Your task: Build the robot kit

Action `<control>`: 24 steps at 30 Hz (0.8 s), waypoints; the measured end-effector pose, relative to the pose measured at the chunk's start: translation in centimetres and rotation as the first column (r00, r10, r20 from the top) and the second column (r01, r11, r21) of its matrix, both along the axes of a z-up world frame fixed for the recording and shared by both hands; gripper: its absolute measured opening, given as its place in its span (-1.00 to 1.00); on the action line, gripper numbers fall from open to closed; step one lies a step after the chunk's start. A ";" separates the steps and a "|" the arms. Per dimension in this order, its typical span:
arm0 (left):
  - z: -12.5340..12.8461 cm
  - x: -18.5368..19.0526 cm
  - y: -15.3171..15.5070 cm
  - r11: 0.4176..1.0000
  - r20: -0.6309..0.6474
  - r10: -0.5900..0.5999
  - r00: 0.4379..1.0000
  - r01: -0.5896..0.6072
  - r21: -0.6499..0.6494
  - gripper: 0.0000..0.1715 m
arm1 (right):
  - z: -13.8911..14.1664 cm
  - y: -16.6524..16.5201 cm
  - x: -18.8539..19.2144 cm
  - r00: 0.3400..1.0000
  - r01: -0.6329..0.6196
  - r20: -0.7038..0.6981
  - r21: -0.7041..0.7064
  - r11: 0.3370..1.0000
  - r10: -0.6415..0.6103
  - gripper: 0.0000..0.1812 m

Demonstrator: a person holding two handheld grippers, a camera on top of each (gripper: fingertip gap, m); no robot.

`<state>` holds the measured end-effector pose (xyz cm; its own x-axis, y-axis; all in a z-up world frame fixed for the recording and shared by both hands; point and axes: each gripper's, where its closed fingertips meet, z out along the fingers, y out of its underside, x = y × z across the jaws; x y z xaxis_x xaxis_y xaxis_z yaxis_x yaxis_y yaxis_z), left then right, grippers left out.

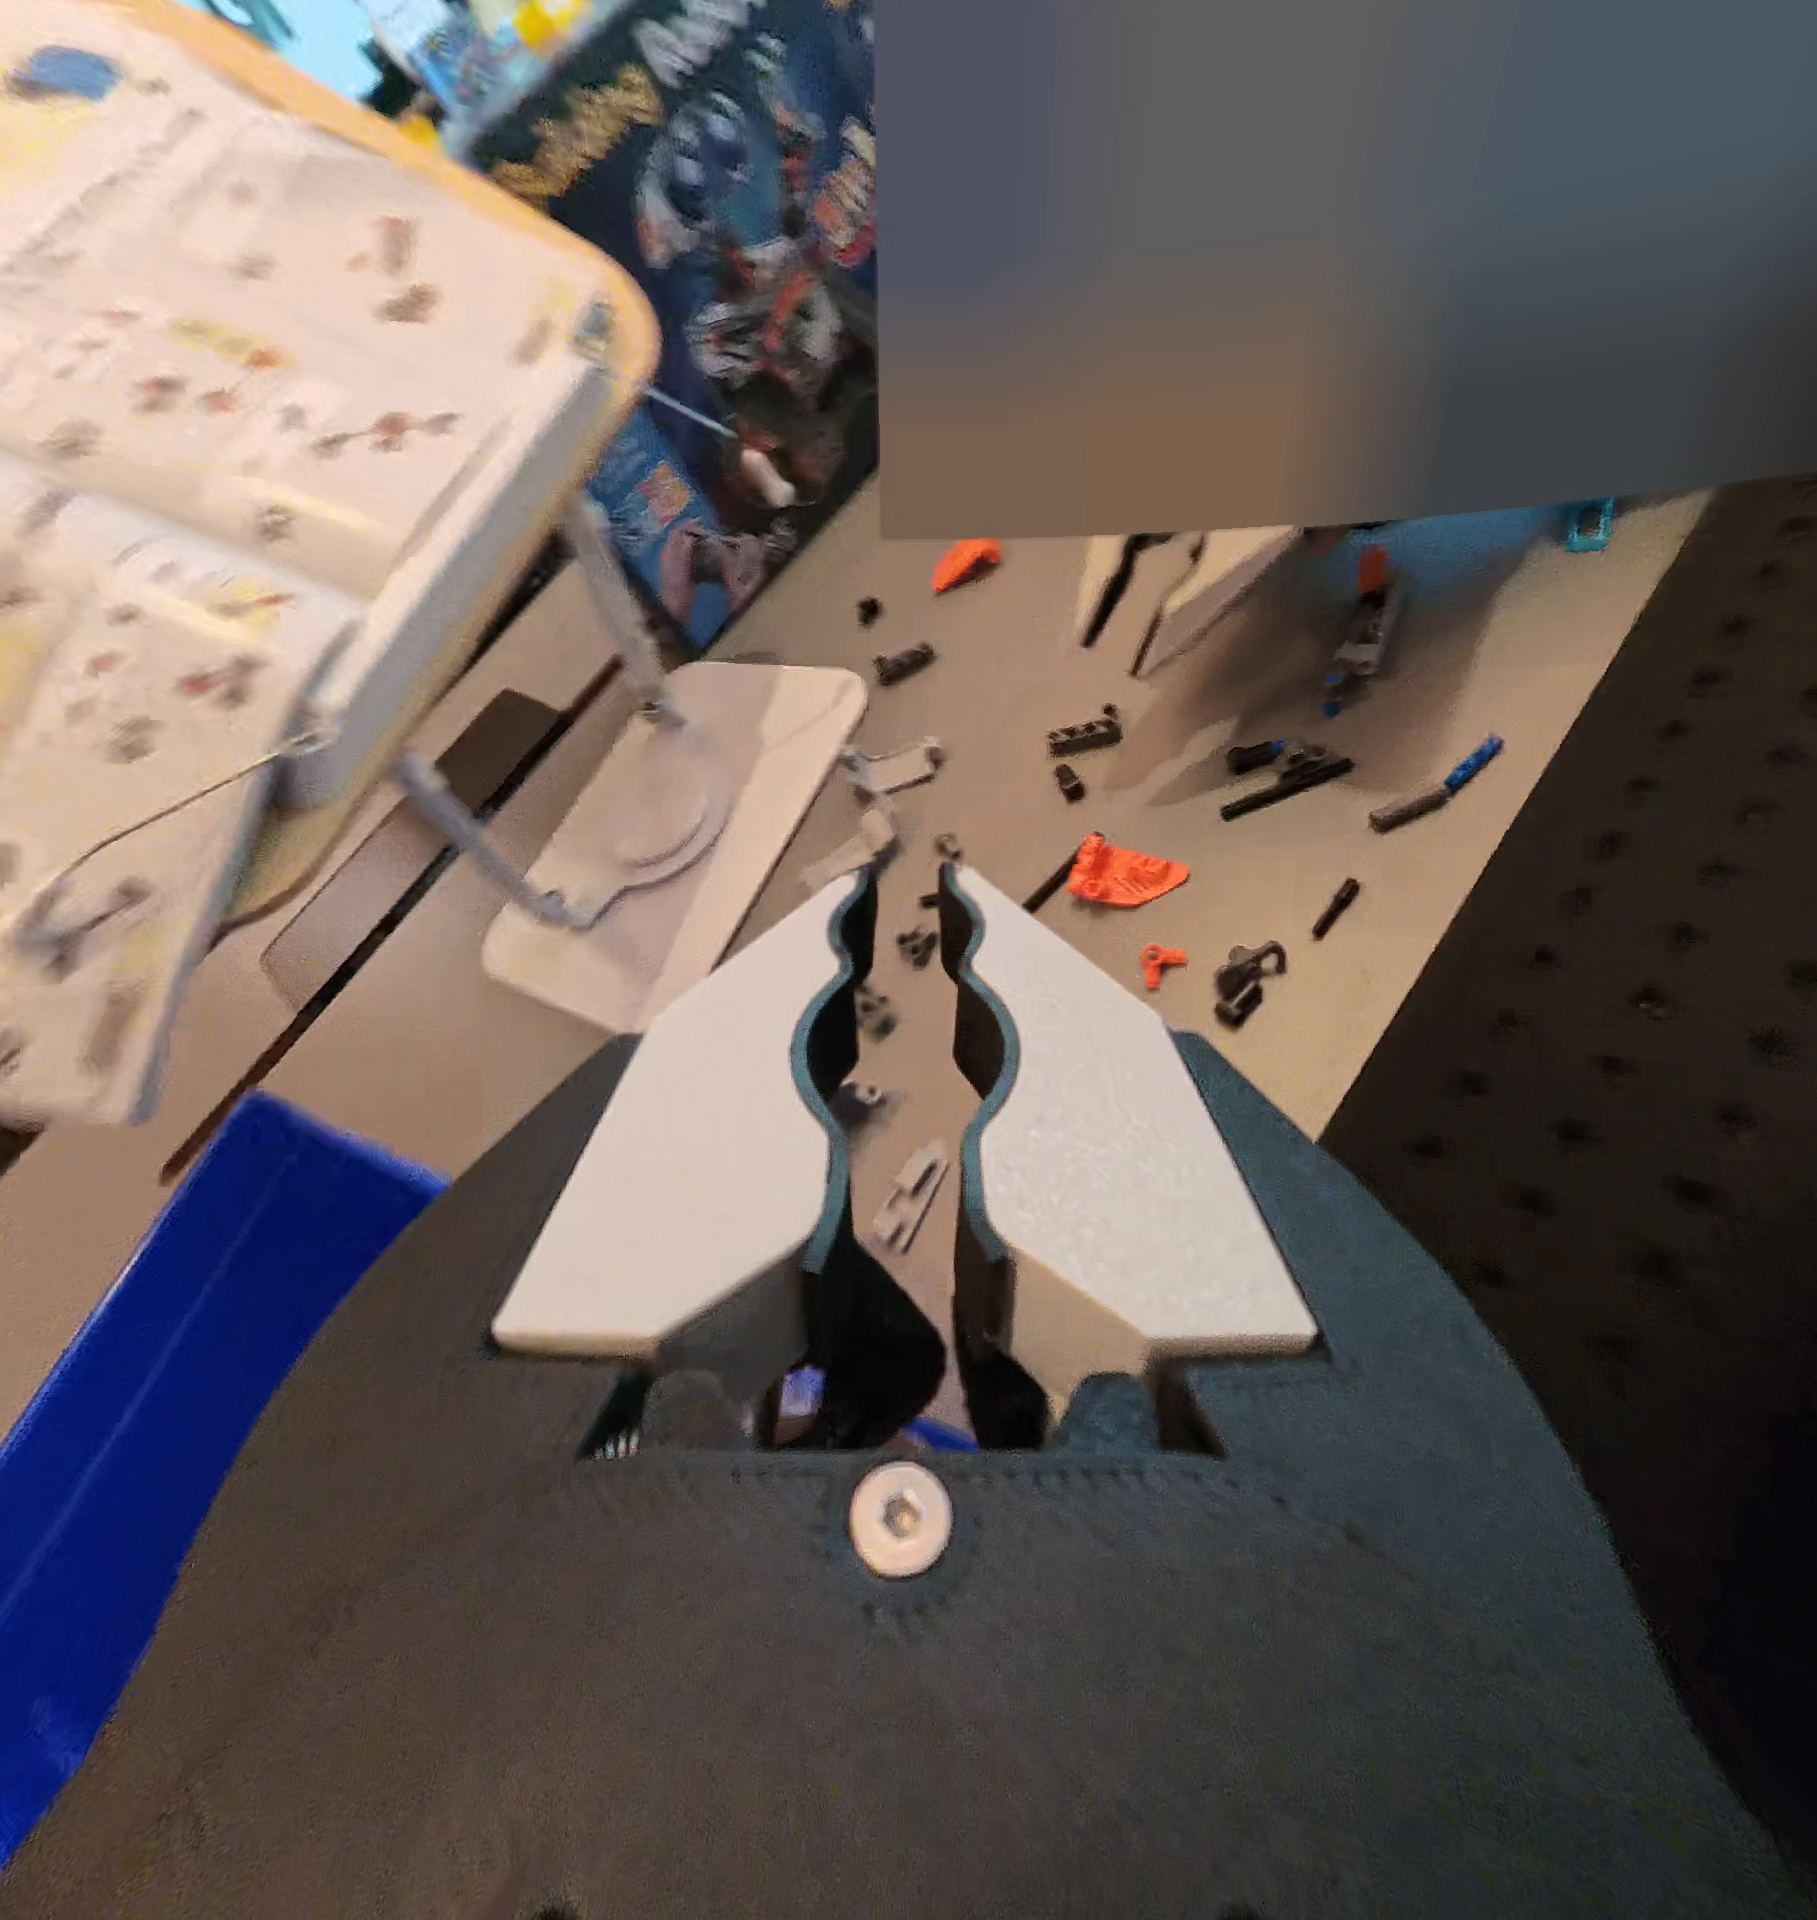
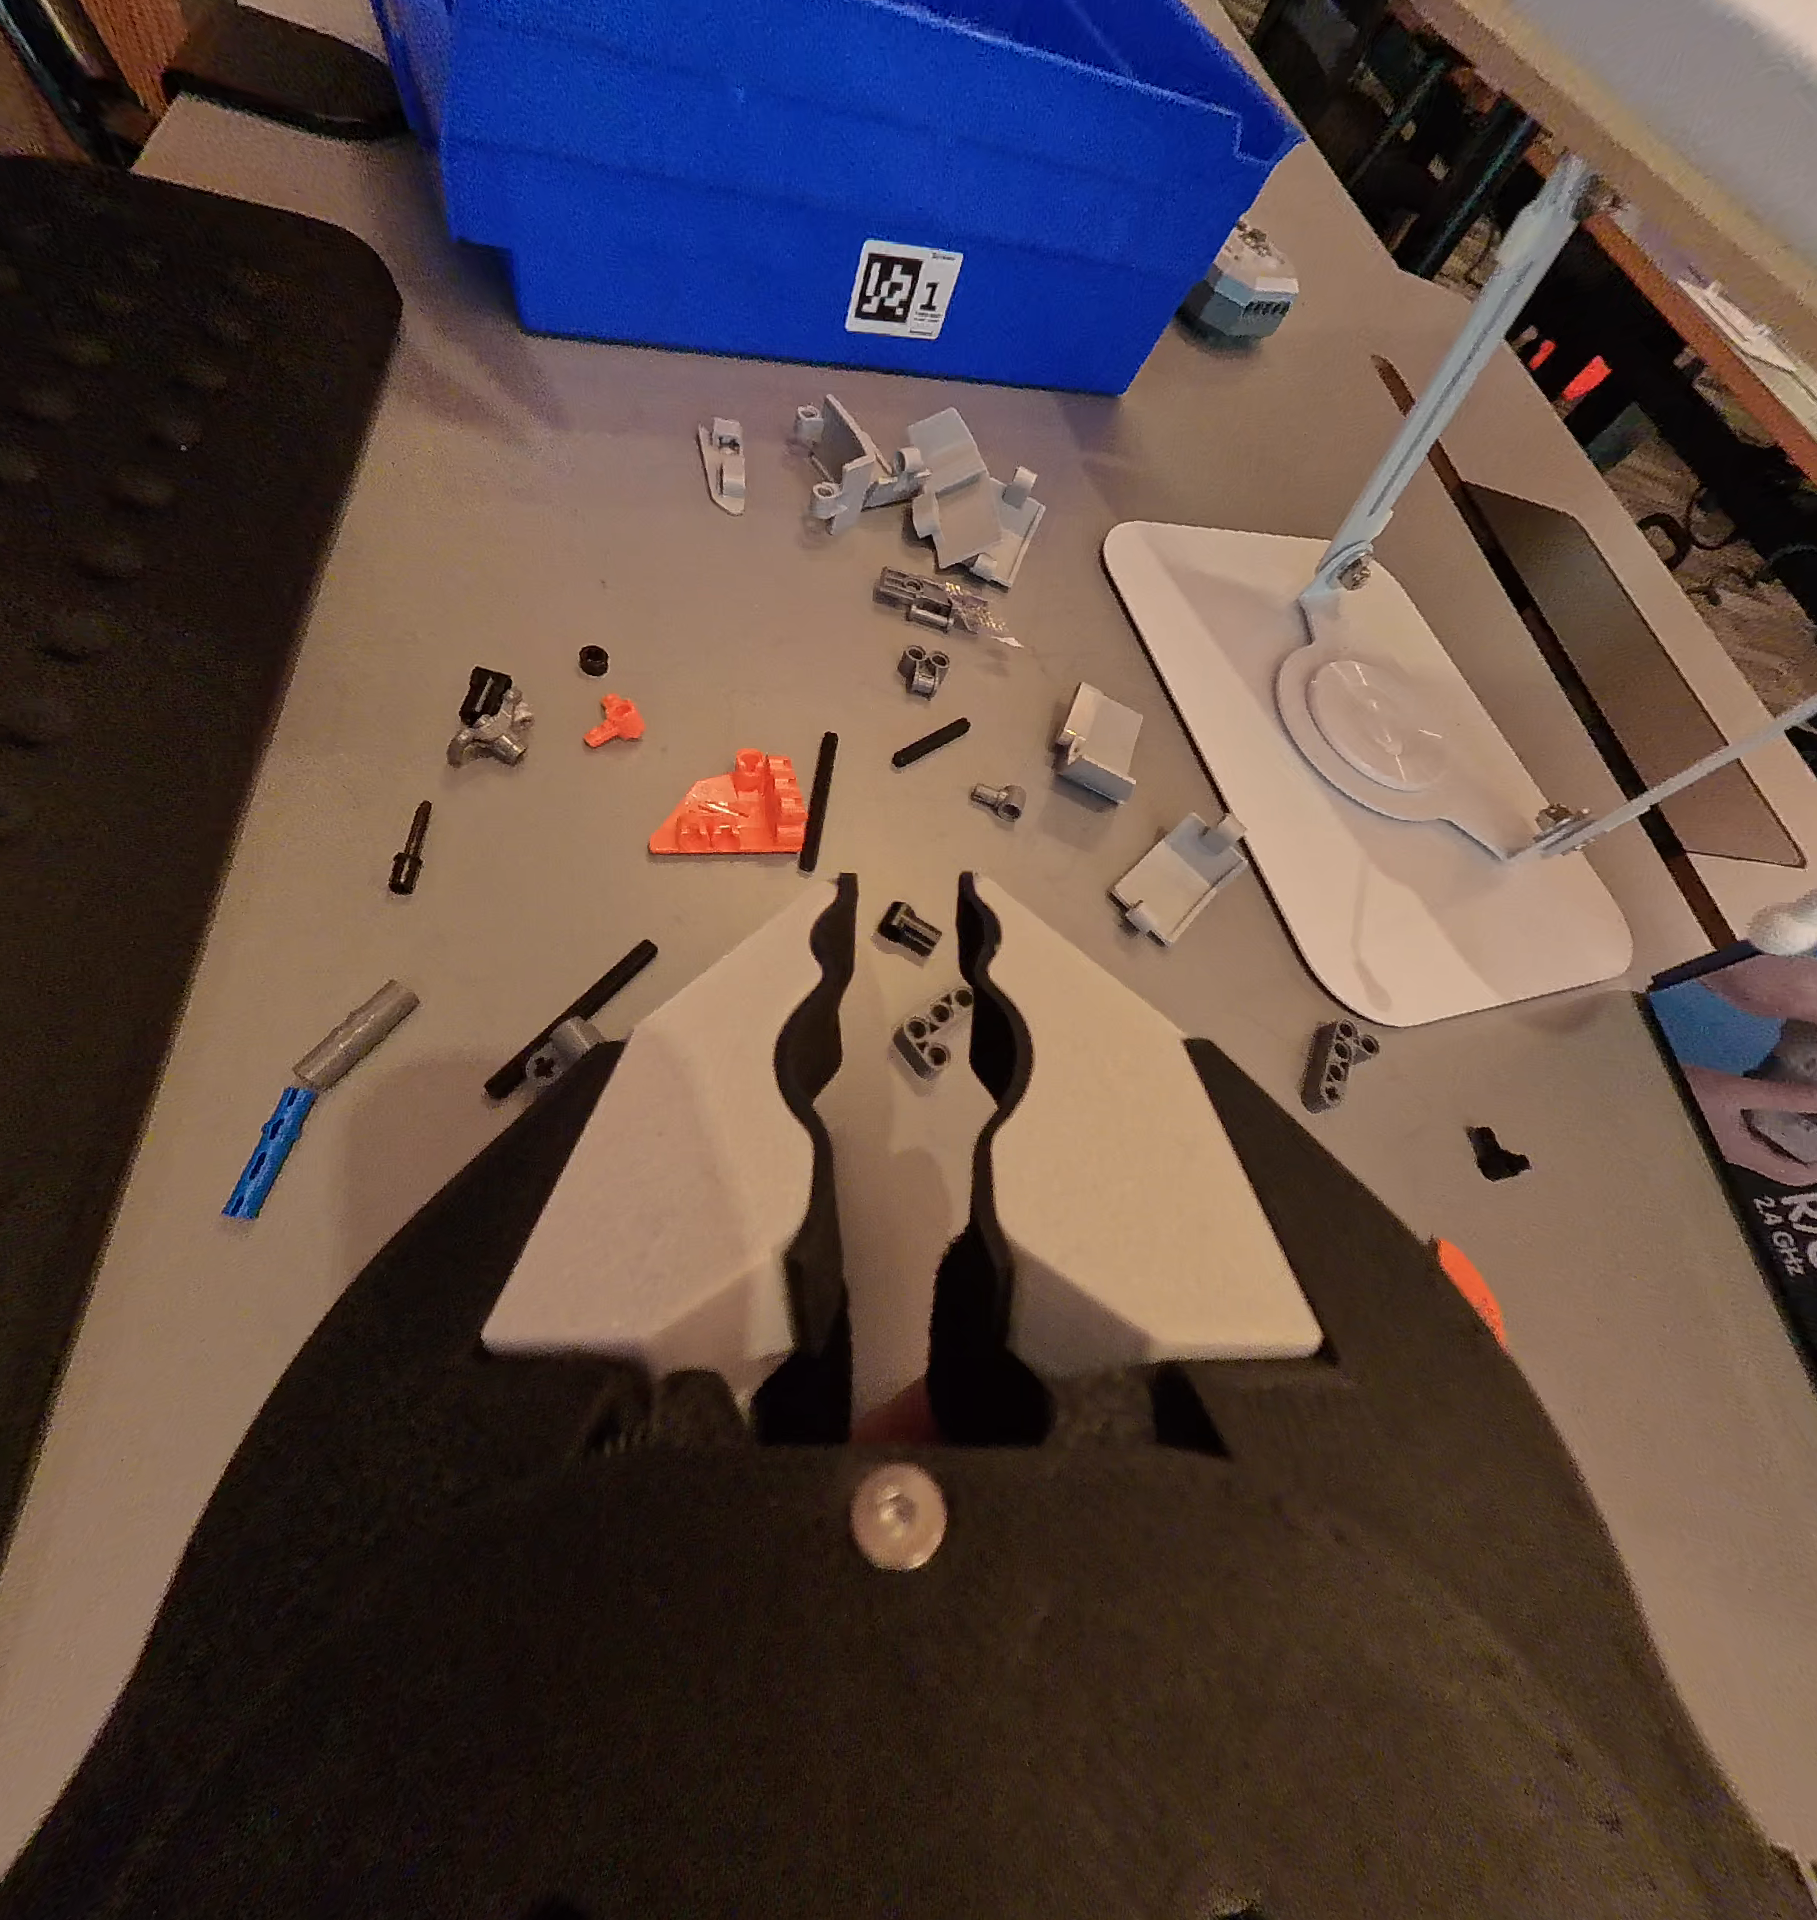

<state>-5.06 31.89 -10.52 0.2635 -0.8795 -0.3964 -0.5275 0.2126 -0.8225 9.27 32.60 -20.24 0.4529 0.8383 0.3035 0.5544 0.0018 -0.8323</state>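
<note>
We see the right tongs (image 2: 906, 883) hovering low over the grey worktop (image 2: 571, 561), parted by a narrow gap and gripping nothing; a small black connector (image 2: 909, 925) lies just past their tips and a dark grey three-hole beam (image 2: 933, 1031) shows between the fingers on the surface below. At eleven o'clock from the tips lies an orange wedge panel (image 2: 729, 808) with a black axle (image 2: 819, 800) touching its right edge. Farther off at twelve o'clock sits a heap of light grey panels (image 2: 935, 488), and beyond it a blue bin (image 2: 810, 177) bearing a square marker sticker. At two o'clock stands the white base of a book stand (image 2: 1247, 748); a black perforated mat (image 2: 135, 520) fills the nine o'clock side. The left tongs (image 1: 906, 873) are likewise slightly parted and empty, held above scattered small black pieces, with the orange wedge panel (image 1: 1127, 871) at two o'clock and an open instruction booklet (image 1: 208, 468) on its stand at ten o'clock.
</note>
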 end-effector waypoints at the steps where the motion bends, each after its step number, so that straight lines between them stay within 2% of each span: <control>1: 1.3 -1.6 0.3 1.000 0.044 0.026 0.999 -0.026 -0.011 -0.86 | 0.2 0.1 0.2 1.000 0.005 -0.005 -0.001 1.000 -0.005 -0.82; 4: 2.5 -5.5 0.7 0.995 0.016 0.100 0.995 -0.100 0.011 -0.84 | 0.7 0.2 0.5 0.999 0.019 -0.031 -0.019 1.000 -0.019 -0.82; 6: 2.1 -7.7 1.4 0.984 -0.039 0.174 0.984 -0.173 0.032 -0.82 | 0.6 0.3 0.8 0.999 0.024 -0.032 -0.037 0.999 -0.025 -0.81; 10: 1.4 -9.7 1.6 0.977 -0.087 0.214 0.973 -0.213 0.016 -0.78 | 0.6 0.6 1.8 0.999 0.047 -0.021 -0.047 0.998 -0.048 -0.83; 12: 1.6 -9.1 0.9 0.983 -0.073 0.181 0.981 -0.180 0.028 -0.79 | 0.7 0.3 2.1 0.999 0.035 -0.026 -0.082 0.996 -0.037 -0.85; 16: 0.6 -5.8 -1.7 1.000 -0.078 0.028 0.997 -0.027 0.013 -0.78 | -0.9 -1.8 1.8 0.997 -0.067 0.028 -0.187 0.980 0.074 -0.84; 21: -2.0 -0.2 -4.8 0.986 -0.083 -0.155 0.984 0.150 -0.067 -0.74 | -2.5 -3.9 1.1 0.981 -0.149 0.084 -0.259 0.954 0.176 -0.85; 24: -4.0 2.4 -5.8 0.970 -0.098 -0.226 0.969 0.214 -0.118 -0.73 | -3.1 -5.3 0.9 0.963 -0.201 0.114 -0.297 0.934 0.244 -0.83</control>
<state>-2.67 26.10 -14.56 0.0189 -0.9495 -0.3133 -0.5659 0.2482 -0.7862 10.15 27.27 -23.39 0.2134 0.9727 0.0907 0.6827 -0.0820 -0.7261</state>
